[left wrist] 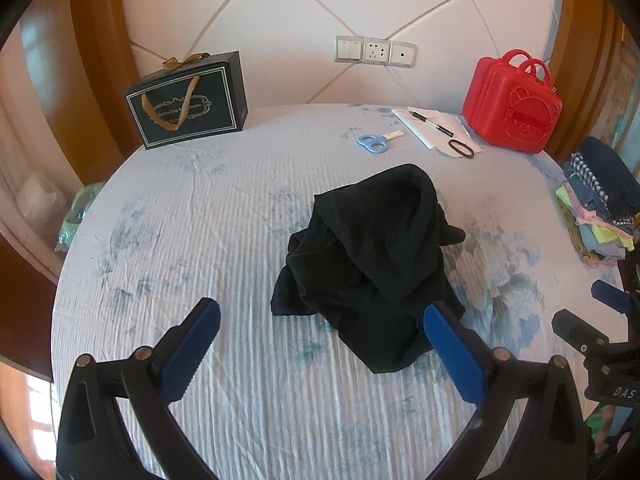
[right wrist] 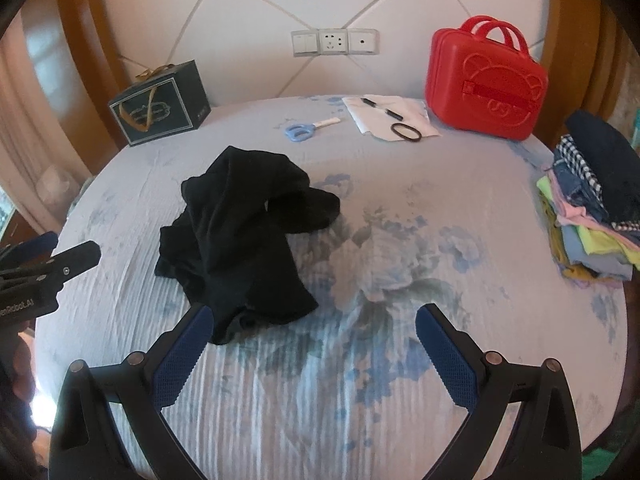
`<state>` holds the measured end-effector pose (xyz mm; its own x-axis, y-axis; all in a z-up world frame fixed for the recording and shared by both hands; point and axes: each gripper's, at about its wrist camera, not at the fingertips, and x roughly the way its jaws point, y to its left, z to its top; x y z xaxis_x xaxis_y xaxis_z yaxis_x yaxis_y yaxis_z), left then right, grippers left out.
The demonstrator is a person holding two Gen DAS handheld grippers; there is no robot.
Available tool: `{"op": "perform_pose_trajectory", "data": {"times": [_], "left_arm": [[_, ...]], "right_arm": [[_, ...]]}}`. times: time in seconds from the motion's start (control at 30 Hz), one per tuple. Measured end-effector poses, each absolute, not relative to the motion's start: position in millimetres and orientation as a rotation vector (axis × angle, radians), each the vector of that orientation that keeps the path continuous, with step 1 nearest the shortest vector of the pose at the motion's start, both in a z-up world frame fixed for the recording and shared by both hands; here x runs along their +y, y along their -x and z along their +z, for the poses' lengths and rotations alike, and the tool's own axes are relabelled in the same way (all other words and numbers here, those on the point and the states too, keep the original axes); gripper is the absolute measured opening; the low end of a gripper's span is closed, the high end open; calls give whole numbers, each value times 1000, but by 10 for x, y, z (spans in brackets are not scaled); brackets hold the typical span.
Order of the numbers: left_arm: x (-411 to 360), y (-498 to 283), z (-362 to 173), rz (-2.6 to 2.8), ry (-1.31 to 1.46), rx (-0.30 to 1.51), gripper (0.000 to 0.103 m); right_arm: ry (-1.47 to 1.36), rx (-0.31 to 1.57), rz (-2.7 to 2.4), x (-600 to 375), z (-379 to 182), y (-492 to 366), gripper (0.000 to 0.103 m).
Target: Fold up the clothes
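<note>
The bed point(left wrist: 200, 208), under a pale blue floral sheet, fills both views ahead of the 2 grippers. On it the black garment point(left wrist: 372, 256) lies crumpled in 1 heap, its long axis running away from the tools. It sits just ahead and right of the left gripper point(left wrist: 322, 320), whose right finger overlaps its near edge; it lies ahead-left of the right gripper point(right wrist: 312, 322). Both jaws stand wide and hold nothing. The left looks nearer. Farther off: red case point(right wrist: 484, 84), clothes stack point(right wrist: 588, 208), gift bag point(left wrist: 188, 100), scissors point(left wrist: 374, 143).
</note>
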<state>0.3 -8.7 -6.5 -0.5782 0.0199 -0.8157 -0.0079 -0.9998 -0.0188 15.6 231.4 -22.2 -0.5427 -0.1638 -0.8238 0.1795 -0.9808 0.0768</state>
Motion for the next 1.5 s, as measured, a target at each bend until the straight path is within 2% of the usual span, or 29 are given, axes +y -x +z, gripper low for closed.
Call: {"op": "perform_pose_trajectory", "data": {"times": [0.7, 1.07, 1.3, 1.43, 1.47, 1.5], "left_arm": [[-292, 216, -515, 2706, 1583, -71, 103], [-222, 761, -1249, 2577, 1717, -5, 103], [-188, 1166, -1658, 2554, 1713, 65, 101], [-344, 1245, -1796, 2498, 1743, -120, 101], [-374, 1235, -1802, 2490, 1733, -147, 100], [-387, 1222, -1796, 2482, 1716, -152, 87]], "right_arm": [[-1465, 44, -2522, 2206, -529, 46, 103], [-1638, 11, -2385, 2176, -1126, 338, 103], [-1676, 60, -2339, 1987, -1381, 620, 103], [-1664, 98, -2292, 1768, -1535, 736, 102], [-1662, 111, -2277, 1719, -1566, 753, 99], [-1660, 123, -2263, 1671, -1597, 770, 94]]}}
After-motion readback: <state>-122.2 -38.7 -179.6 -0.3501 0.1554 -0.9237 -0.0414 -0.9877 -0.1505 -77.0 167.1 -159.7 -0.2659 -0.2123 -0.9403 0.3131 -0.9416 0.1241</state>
